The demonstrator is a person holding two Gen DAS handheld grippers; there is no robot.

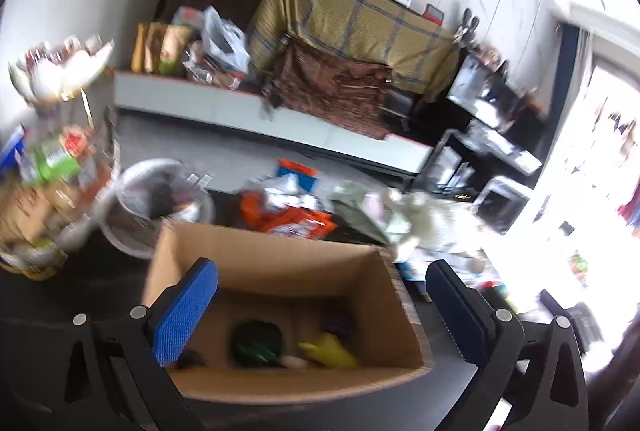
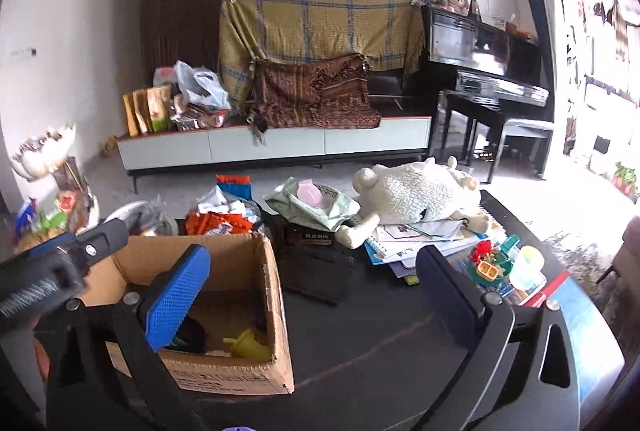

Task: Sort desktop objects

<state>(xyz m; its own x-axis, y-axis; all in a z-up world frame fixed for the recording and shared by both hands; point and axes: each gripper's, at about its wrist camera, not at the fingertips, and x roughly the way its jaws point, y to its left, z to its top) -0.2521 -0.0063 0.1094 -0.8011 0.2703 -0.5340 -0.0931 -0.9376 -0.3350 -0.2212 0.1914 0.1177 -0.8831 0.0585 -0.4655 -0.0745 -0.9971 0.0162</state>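
An open cardboard box (image 1: 280, 263) stands on the dark table. On its floor lie a dark green round thing (image 1: 256, 343), a yellow toy (image 1: 328, 351) and a small purple item (image 1: 340, 323). My left gripper (image 1: 320, 295) hangs open above the box with nothing between its blue pads. In the right wrist view my right gripper (image 2: 310, 291) is also open and empty; its left finger (image 2: 176, 295) is over the box (image 2: 240, 271) and its right finger (image 2: 444, 295) is over bare table. The left tool's black housing (image 2: 60, 271) shows above the box's left side.
Behind the box lie an orange packet (image 2: 220, 223), a wipes pack (image 2: 312, 203), a black case (image 2: 316, 271), a white plush sheep (image 2: 416, 195) on a pile of books (image 2: 404, 247), and colourful toys (image 2: 492, 263) with a cup (image 2: 528, 267). A clear bowl (image 1: 160, 207) is at left.
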